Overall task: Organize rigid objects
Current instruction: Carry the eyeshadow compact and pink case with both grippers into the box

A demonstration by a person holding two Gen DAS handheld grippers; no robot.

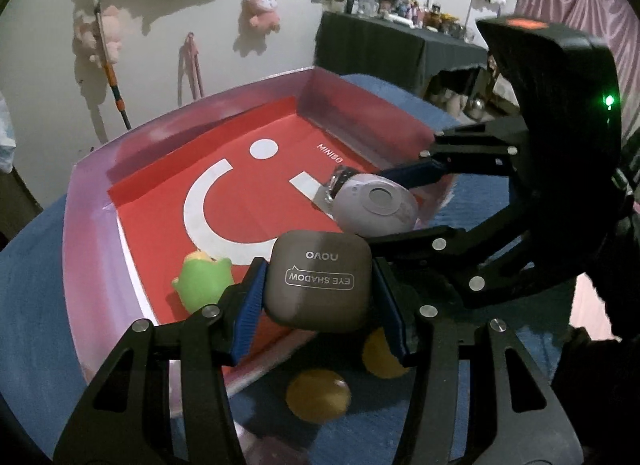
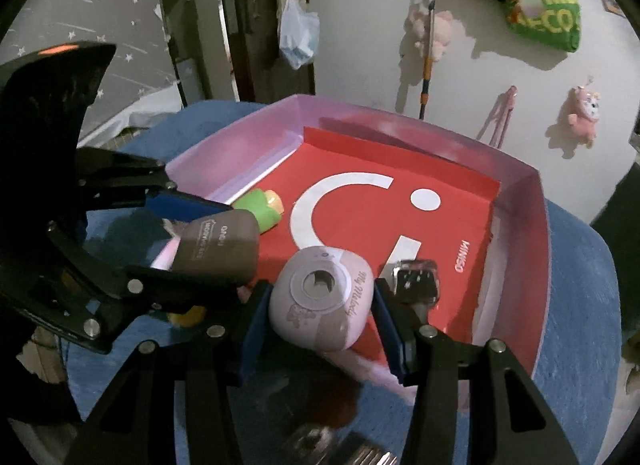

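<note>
Between the left gripper's [image 1: 318,285] blue pads, a brown eyeshadow case [image 1: 320,283] sits clamped above the near rim of the pink tray [image 1: 92,225]; alongside, the right gripper [image 2: 316,305] grips a lilac round case [image 2: 320,297] over the red liner [image 2: 440,225]. Beyond both, past a green toy [image 1: 200,283], lies open tray floor, the likely drop spot.

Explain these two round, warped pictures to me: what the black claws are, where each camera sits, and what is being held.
Each picture comes from a fisheye camera mounted on a hand-held gripper, looking along its two fingers. A person carries one in each hand; there is no robot arm. The left gripper is shut on a brown eye shadow case. The right gripper is shut on a lilac rounded case. Both hang over a pink tray with a red liner, where a green toy lies.
</note>
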